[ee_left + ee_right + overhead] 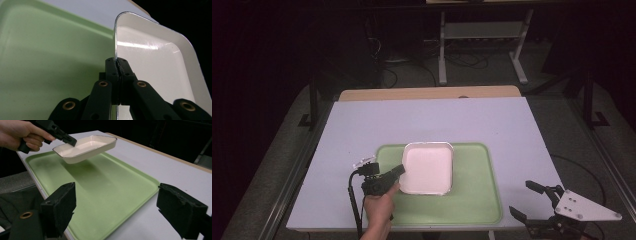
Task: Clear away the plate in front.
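While the left gripper [401, 171] clamps the rim of a white enamel dish [428, 168], its jaws are pressed together on the dish's near-left edge, as the left gripper view shows with the thin rim [115, 37] caught between the two black pads. In the right gripper view the dish [86, 147] hangs in the air above the green tray [105, 192], clear of it and casting a shadow on the tray's surface, tilted slightly with the held end higher. A hand [378, 207] grips the left gripper's handle just beside the tray's near-left corner. Off the tray's near-right corner, at the table [432, 120] edge, the right gripper [522, 198] sits with its jaws spread wide and nothing between them. Its grey three-cornered plate [584, 206] lies on the side away from the tray.
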The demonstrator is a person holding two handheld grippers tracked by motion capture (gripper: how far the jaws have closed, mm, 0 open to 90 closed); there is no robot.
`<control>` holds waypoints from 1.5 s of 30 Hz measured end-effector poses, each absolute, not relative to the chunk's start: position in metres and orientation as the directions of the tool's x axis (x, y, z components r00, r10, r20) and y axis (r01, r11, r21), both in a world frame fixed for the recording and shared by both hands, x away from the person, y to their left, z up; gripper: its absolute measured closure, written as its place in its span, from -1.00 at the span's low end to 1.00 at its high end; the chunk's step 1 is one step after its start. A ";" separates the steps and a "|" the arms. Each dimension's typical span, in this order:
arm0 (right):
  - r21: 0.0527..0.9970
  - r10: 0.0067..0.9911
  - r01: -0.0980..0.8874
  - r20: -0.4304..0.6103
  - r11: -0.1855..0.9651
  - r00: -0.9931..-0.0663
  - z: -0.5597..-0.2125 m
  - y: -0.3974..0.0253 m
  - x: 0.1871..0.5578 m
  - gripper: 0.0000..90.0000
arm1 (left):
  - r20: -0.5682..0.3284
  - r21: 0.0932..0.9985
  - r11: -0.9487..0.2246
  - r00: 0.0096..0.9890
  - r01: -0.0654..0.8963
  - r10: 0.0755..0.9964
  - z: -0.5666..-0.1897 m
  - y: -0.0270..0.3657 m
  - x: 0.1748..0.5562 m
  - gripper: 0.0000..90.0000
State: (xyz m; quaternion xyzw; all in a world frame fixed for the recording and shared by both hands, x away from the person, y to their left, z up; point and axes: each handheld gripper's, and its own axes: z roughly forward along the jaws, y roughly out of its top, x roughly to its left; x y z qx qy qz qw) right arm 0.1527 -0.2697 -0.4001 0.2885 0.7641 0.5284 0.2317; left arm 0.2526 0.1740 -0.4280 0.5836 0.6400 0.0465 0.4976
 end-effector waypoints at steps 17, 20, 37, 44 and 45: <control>0.937 0.674 0.194 -0.055 0.289 -0.737 -0.401 -0.265 0.152 -0.67 | -0.524 0.607 0.293 0.096 0.739 0.846 -0.451 0.165 0.249 0.97; 0.937 0.673 0.194 -0.055 0.290 -0.737 -0.401 -0.264 0.152 -0.67 | -0.510 0.609 0.286 0.090 0.740 0.856 -0.453 0.162 0.249 0.97; 0.938 0.670 0.190 -0.058 0.291 -0.740 -0.401 -0.264 0.152 -0.67 | -0.490 0.600 0.302 0.041 0.741 0.871 -0.459 0.165 0.250 0.96; 0.937 0.668 0.191 -0.058 0.293 -0.742 -0.401 -0.263 0.152 -0.67 | -0.476 0.607 0.303 0.031 0.735 0.879 -0.459 0.164 0.250 0.96; 0.937 0.668 0.191 -0.058 0.293 -0.742 -0.401 -0.263 0.152 -0.67 | -0.477 0.608 0.300 0.035 0.735 0.878 -0.459 0.163 0.250 0.96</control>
